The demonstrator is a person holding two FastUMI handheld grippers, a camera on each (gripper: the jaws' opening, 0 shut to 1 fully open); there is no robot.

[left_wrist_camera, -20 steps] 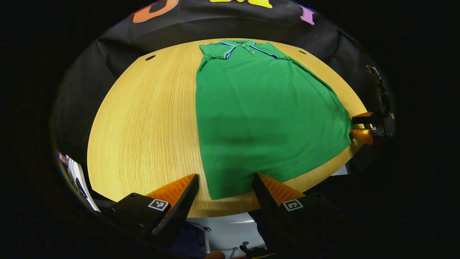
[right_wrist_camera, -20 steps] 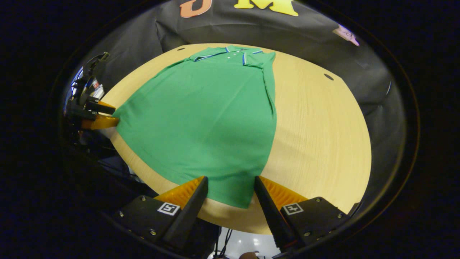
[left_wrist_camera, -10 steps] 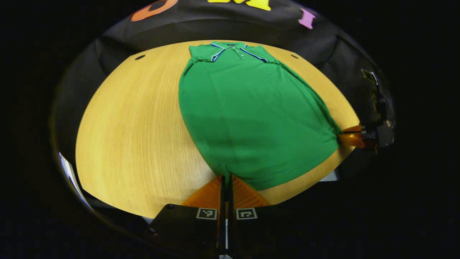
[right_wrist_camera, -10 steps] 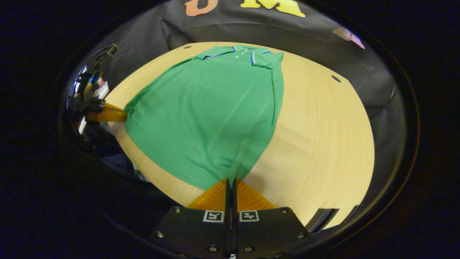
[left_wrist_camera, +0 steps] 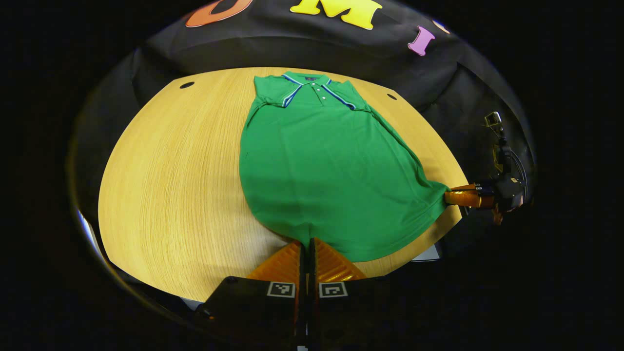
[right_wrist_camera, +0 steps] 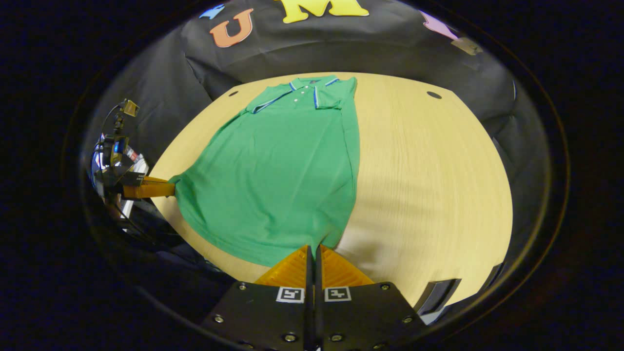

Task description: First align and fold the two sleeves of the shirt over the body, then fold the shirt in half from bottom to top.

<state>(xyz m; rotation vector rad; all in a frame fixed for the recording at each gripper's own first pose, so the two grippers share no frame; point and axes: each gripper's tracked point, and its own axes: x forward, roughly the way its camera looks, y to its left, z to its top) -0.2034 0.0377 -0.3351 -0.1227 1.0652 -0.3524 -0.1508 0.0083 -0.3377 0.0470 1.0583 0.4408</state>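
Sleeves look folded in over the shirt (left_wrist_camera: 326,165) body, so that part seems done. My left gripper (left_wrist_camera: 306,243) is pinched tight on one bottom hem corner, my right gripper (right_wrist_camera: 314,248) on the other, each corner right at my fingertips. Ahead of my jaws the shirt lies flat on the table (left_wrist_camera: 170,170), collar (left_wrist_camera: 312,85) farthest away. Bottom-to-top fold remains.

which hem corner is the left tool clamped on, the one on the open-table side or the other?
The open-table side. The left tool pinches the green shirt's hem corner beside the wide bare table; the right tool holds the other corner at the table's edge.
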